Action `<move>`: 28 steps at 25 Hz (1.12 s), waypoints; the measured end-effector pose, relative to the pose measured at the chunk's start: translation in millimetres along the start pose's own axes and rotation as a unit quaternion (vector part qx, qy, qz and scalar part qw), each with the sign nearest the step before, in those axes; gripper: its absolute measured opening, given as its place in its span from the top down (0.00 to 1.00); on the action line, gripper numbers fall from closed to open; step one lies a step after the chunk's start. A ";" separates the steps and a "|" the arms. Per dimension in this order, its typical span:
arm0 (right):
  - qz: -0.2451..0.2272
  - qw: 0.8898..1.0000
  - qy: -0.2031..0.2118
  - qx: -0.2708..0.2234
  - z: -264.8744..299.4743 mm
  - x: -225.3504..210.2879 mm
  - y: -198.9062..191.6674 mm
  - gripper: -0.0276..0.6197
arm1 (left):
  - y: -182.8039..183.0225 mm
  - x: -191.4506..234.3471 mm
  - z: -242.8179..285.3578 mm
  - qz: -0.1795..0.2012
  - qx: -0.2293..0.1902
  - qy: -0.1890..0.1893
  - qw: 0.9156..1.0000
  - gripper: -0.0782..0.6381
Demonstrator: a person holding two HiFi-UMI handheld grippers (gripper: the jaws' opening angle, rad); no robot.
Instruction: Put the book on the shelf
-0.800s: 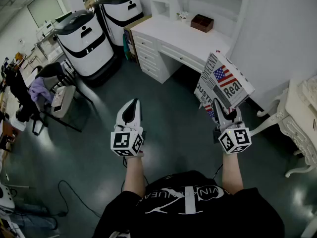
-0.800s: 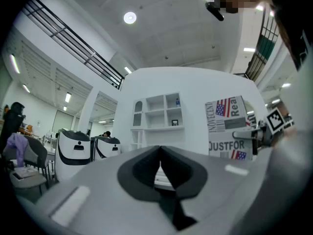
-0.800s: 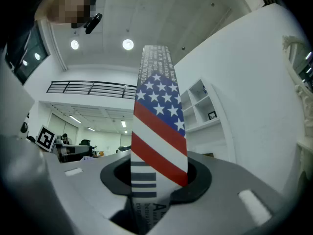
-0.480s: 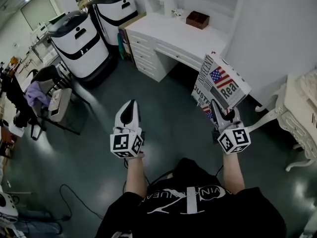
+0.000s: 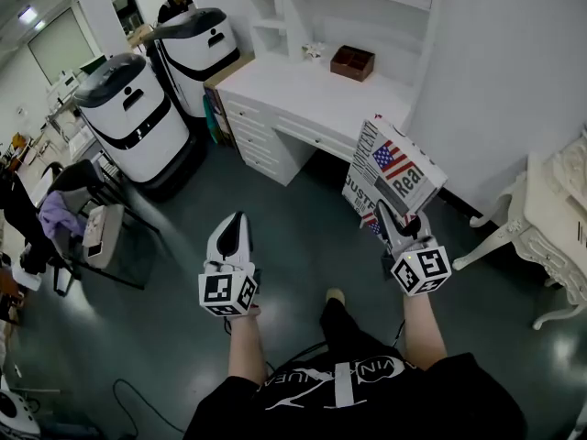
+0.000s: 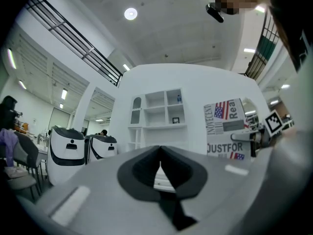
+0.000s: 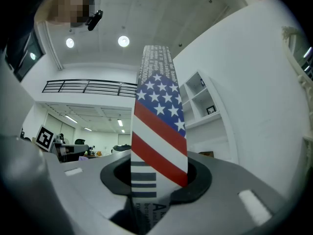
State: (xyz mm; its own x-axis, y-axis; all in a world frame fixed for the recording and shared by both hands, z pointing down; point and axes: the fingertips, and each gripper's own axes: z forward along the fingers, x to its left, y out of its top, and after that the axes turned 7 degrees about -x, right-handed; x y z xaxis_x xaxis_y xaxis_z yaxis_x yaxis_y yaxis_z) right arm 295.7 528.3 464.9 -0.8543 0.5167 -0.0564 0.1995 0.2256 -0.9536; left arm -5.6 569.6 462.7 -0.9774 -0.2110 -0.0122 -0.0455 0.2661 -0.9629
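A book [image 5: 390,177] with a stars-and-stripes cover stands upright in my right gripper [image 5: 396,220], which is shut on its lower edge. In the right gripper view the book [image 7: 159,126] rises from between the jaws, spine edge toward the camera. My left gripper [image 5: 233,230] is shut with nothing in it and is held level at the left. The white shelf unit [image 5: 303,7] stands ahead above a white desk [image 5: 312,85]. The left gripper view shows the shelf [image 6: 159,109] ahead and the book [image 6: 226,131] to the right.
Two white-and-black machines [image 5: 133,117] [image 5: 197,44] stand left of the desk. A brown box [image 5: 352,62] sits on the desk. A white carved table [image 5: 559,227] is at the right. A chair with clothes [image 5: 83,218] is at the left.
The desk and shelf have come closer and lower in the head view. Both grippers keep their places, the book still in the right one. A foot now shows between the arms.
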 end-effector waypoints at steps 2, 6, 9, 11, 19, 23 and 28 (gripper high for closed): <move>0.001 1.000 0.000 -0.003 27.3 -13.8 -3.8 0.71 | -6.2 11.8 25.6 -0.002 0.002 0.000 1.000 0.89; -0.002 1.000 0.002 0.004 80.9 -41.8 -14.6 0.71 | -19.7 34.8 77.4 -0.008 0.003 0.015 1.000 0.89; 0.001 1.000 0.002 0.005 118.0 -63.6 -19.1 0.71 | -26.0 40.7 117.5 -0.004 0.004 0.013 1.000 0.89; 0.004 1.000 0.004 0.003 140.4 -76.2 -22.5 0.71 | -30.2 43.0 143.1 -0.001 0.006 0.009 1.000 0.89; 0.023 1.000 0.006 0.000 230.8 -156.5 -34.2 0.71 | -39.8 35.6 266.4 0.006 0.006 -0.012 1.000 0.89; 0.014 1.000 0.006 -0.002 239.0 -159.6 -31.4 0.71 | -43.9 38.1 281.7 -0.003 0.004 -0.019 1.000 0.89; 0.019 1.000 -0.002 -0.009 250.1 -171.6 -31.4 0.71 | -47.9 35.3 300.6 -0.005 0.000 -0.027 1.000 0.89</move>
State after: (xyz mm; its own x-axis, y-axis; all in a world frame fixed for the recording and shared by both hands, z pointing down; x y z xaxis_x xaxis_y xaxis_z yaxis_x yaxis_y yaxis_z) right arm 316.0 226.0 430.5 -0.8485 0.5209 -0.0932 0.2393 0.2206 -0.9455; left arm 24.1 266.6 427.3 -0.9644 -0.2641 -0.0165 -0.0559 0.2643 -0.9628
